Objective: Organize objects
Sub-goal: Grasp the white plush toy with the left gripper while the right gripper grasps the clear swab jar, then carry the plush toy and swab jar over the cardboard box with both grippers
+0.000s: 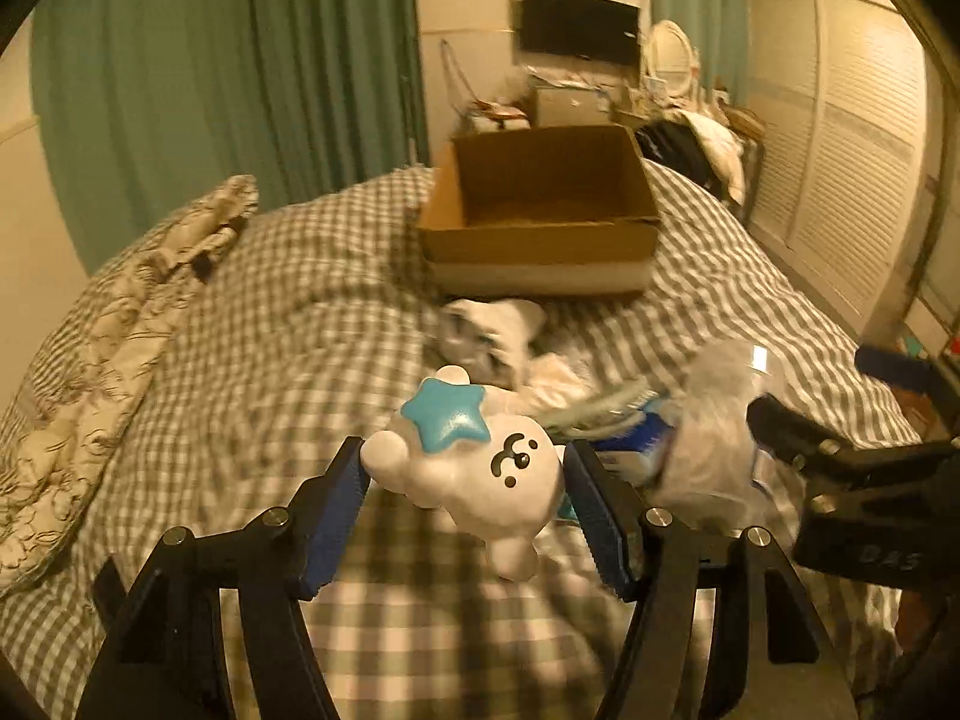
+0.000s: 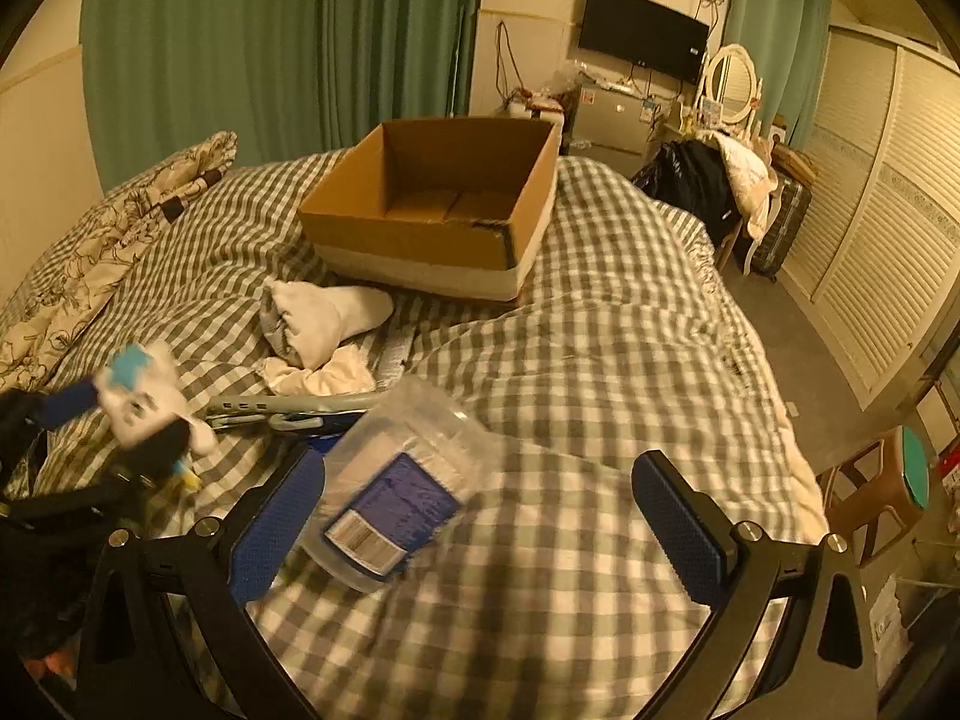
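While the left hand-held gripper (image 1: 467, 483) grasps the white toy figure (image 1: 480, 480) between its blue pads, the figure hangs above the checked bed cover (image 1: 270, 300), lifted off it. Its long axis runs slanted, from the blue star (image 1: 444, 414) at the upper left to a small foot at the lower right, and its face looks up toward the camera. The right hand-held gripper (image 2: 480, 516) is released, with jaws wide apart; a clear plastic jar (image 2: 396, 480) with a blue label lies on its side between them, near the left pad, with one end pointing toward the camera. The cardboard box (image 2: 432, 240) stands farther away on the bed, open, and nothing shows inside it. White socks (image 2: 324, 318) lie in front of the box.
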Motion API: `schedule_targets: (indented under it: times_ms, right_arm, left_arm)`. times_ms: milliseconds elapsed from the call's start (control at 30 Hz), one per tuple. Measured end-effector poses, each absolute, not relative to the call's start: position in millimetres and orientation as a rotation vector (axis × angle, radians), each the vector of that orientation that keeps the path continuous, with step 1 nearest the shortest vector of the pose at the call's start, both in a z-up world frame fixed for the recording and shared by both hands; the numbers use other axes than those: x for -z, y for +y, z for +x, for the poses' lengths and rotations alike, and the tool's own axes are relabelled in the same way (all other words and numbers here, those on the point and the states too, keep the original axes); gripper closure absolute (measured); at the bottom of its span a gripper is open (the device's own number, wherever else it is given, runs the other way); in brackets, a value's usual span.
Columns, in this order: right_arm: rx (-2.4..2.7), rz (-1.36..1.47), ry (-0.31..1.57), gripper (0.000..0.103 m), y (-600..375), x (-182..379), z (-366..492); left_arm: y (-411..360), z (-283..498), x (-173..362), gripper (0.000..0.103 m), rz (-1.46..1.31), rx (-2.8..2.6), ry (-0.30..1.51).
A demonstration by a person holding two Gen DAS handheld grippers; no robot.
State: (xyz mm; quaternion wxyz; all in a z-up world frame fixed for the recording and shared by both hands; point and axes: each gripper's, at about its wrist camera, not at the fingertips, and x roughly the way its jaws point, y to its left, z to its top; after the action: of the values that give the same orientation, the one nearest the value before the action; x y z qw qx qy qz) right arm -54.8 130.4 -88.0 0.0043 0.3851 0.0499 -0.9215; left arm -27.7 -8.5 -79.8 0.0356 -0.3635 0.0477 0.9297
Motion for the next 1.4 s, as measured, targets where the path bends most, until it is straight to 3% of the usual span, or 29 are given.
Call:
schedule_targets:
  times_ms: [433, 533, 633, 967, 1400]
  right_arm:
    - [2.765, 1.431, 0.167, 0.001, 97.2, 138.8, -93.2]
    - [2.727, 1.422, 0.177, 0.017, 89.8, 142.5, -92.5]
    - [2.723, 1.395, 0.203, 0.018, 85.1, 140.9, -88.5]
    - [2.783, 1.205, 0.255, 0.03, 90.9, 99.0, -59.2]
    - [2.822, 1.002, 0.21, 0.034, 107.8, 50.9, -36.4]
  left_arm:
    - [-35.5, -34.1, 87.2, 0.035, -1.114, -2.857, 0.04]
    - [-37.9, -34.4, 88.6, 0.035, -1.12, -2.856, 0.027]
    - [-37.3, -32.3, 87.5, 0.035, -1.116, -2.86, 0.026]
    - [-29.6, -24.9, 69.6, 0.035, -1.052, -2.888, -0.004]
    - [-7.7, -26.0, 38.1, 0.035, -0.963, -2.902, 0.014]
